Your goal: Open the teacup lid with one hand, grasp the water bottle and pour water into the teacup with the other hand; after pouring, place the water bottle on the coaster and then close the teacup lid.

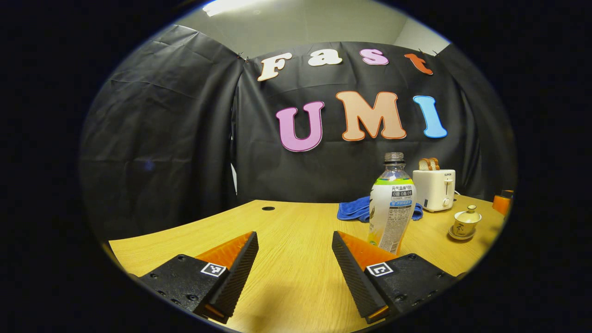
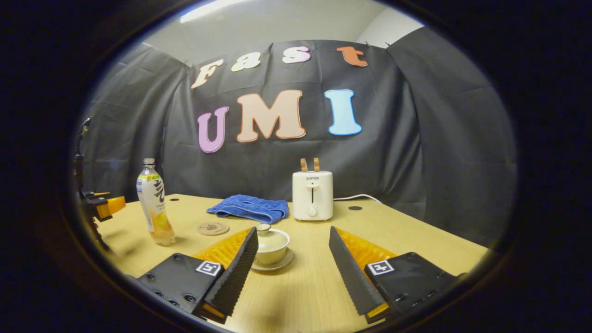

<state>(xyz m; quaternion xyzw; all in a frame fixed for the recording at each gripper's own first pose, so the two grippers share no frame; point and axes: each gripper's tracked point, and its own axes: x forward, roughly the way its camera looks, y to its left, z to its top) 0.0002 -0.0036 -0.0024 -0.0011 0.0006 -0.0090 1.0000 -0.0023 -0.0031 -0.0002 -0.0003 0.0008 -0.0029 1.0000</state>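
Wood-grain surface [image 2: 416, 231] runs under both my tools at the start of the pour job, with the teacup [image 2: 270, 245] as the fixed mark. Nearest in the right gripper view, my right hand-held gripper [image 2: 290, 263] hangs with its fingers spread wide and nothing between them; the teacup sits on its saucer [image 2: 277, 265] just ahead, close against the left finger, its lid [image 2: 263, 228] seated on it. My judgement: the step in hand is lifting that lid, and it will go best if I centre the knob between the fingers, come down level and close only on the knob, so the cup does not skid on its saucer. Left of the teacup lies the round coaster [image 2: 213, 228], bare; farther left stands the water bottle [image 2: 155, 208], upright and uncapped. Behind the teacup are a blue towel [image 2: 249, 208] and a white toaster [image 2: 312, 195] holding two slices.

In the left gripper view, my left hand-held gripper [image 1: 295, 259] is likewise spread and empty, the bottle [image 1: 392, 203] just beyond its right finger, the teacup [image 1: 466, 223] well off to the bottle's right. This view gives the bottle's open neck close up, which matters for a tidy grasp on the body; the right gripper view alone gives me the coaster and, at its left edge, my other tool's tip [image 2: 108, 206].
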